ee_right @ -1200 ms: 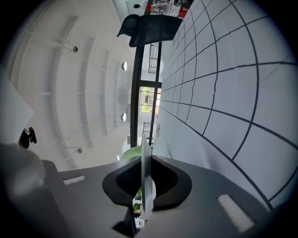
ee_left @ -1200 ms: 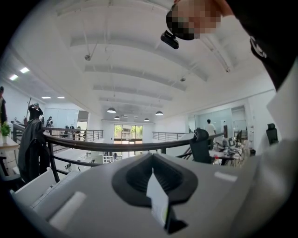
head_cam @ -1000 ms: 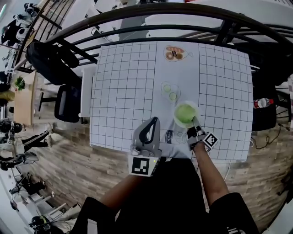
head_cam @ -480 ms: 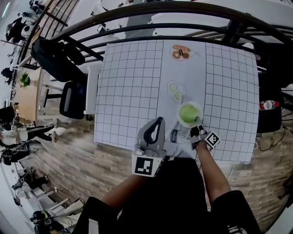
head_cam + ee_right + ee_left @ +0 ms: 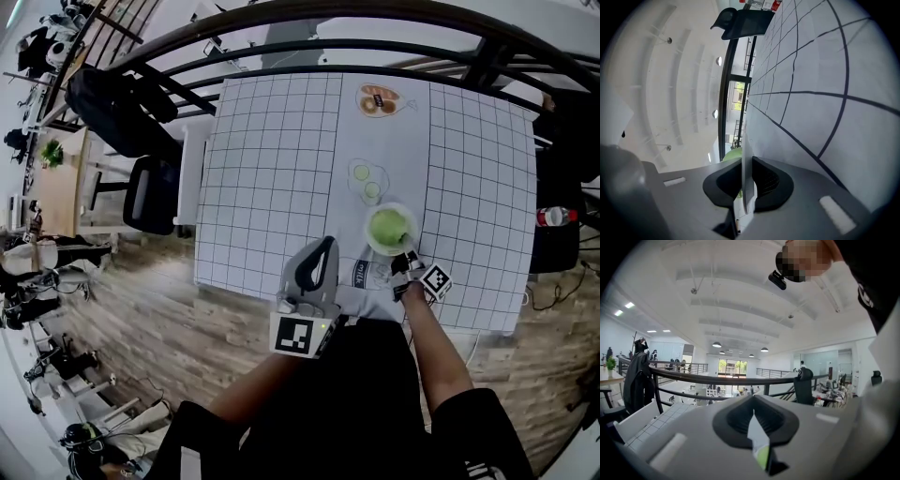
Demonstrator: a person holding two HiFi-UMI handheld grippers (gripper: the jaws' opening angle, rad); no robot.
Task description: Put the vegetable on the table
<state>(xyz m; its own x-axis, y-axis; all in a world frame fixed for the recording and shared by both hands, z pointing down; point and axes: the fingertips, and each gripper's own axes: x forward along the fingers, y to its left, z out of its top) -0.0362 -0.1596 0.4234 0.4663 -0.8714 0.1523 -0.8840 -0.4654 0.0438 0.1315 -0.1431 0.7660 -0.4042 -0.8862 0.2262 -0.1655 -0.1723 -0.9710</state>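
The vegetable (image 5: 388, 226), a green mound in a white bowl (image 5: 368, 232), is low and right of centre in the head view, on or just above the bench (image 5: 272, 169); I cannot tell which. The right gripper (image 5: 408, 258) has its jaws clenched on the bowl's rim. The left gripper (image 5: 323, 248) has its jaws closed on nothing. Letting go seems all that is left.

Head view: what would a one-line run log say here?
right gripper: shut on plate rim | plate: holds green vegetable, near table edge | left gripper: shut, idle
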